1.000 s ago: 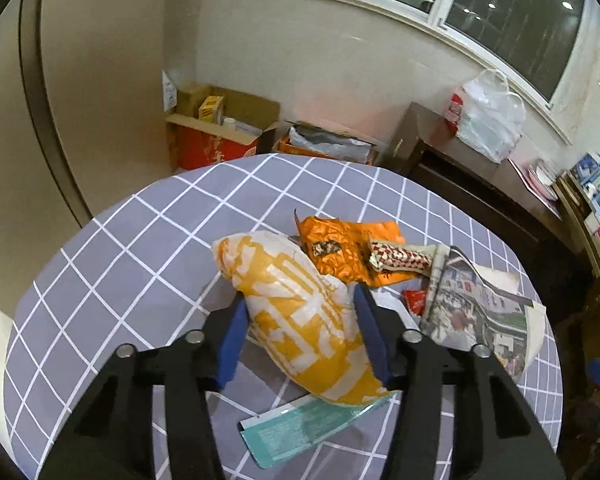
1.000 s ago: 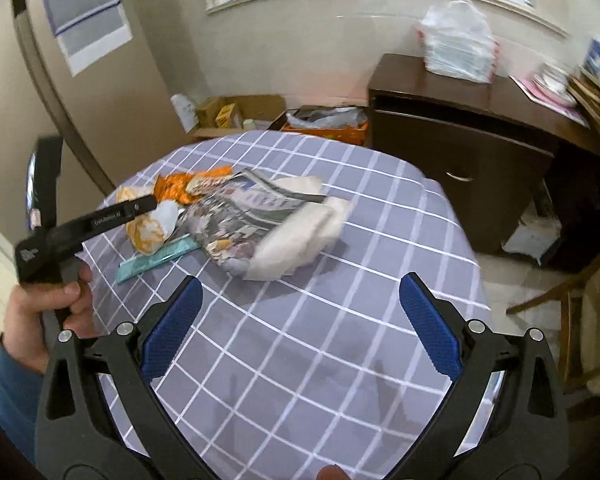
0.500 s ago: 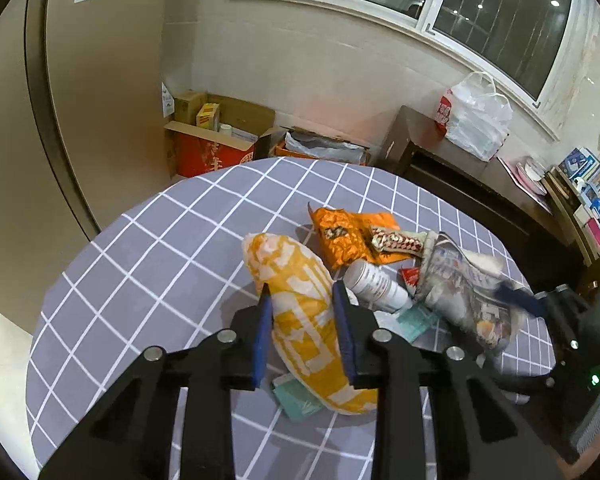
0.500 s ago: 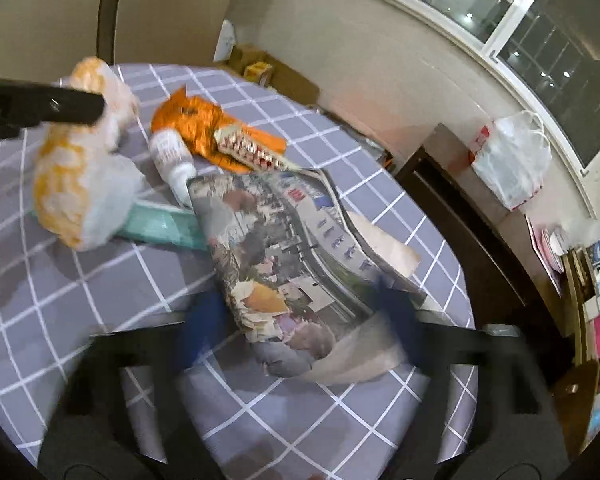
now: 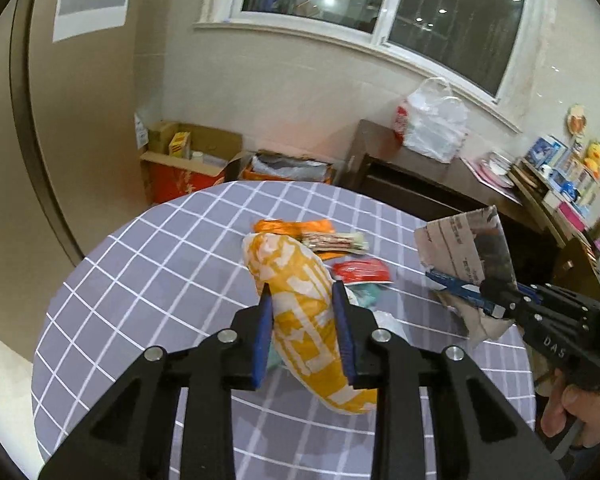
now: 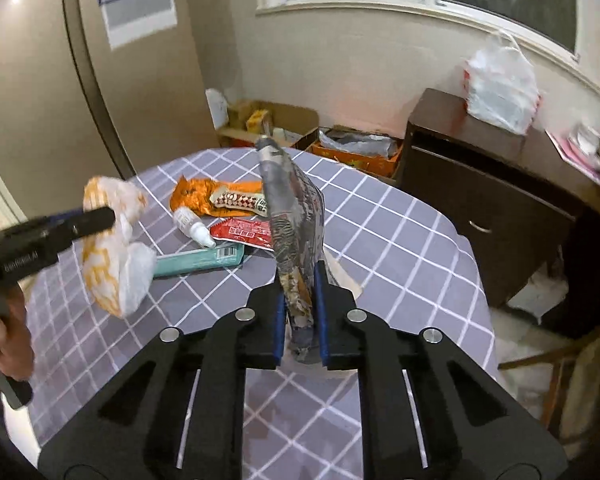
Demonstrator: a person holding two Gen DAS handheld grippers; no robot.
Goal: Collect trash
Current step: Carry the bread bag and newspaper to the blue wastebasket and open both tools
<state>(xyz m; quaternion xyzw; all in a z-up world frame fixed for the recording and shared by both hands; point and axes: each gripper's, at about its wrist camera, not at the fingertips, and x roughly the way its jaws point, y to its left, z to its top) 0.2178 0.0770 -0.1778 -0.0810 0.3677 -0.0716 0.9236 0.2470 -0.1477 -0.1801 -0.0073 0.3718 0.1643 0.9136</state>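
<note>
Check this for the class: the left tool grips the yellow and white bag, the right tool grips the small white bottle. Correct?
Not quite. The right tool grips the folded newspaper; the small white bottle lies on the table, as the right wrist view shows. The left tool does grip the yellow and white bag.

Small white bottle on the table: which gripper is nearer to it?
Left, narrowly. The left gripper, shut on the yellow-and-white bag, hangs just left of the small white bottle. The right gripper, shut on the newspaper, is farther right.
</note>
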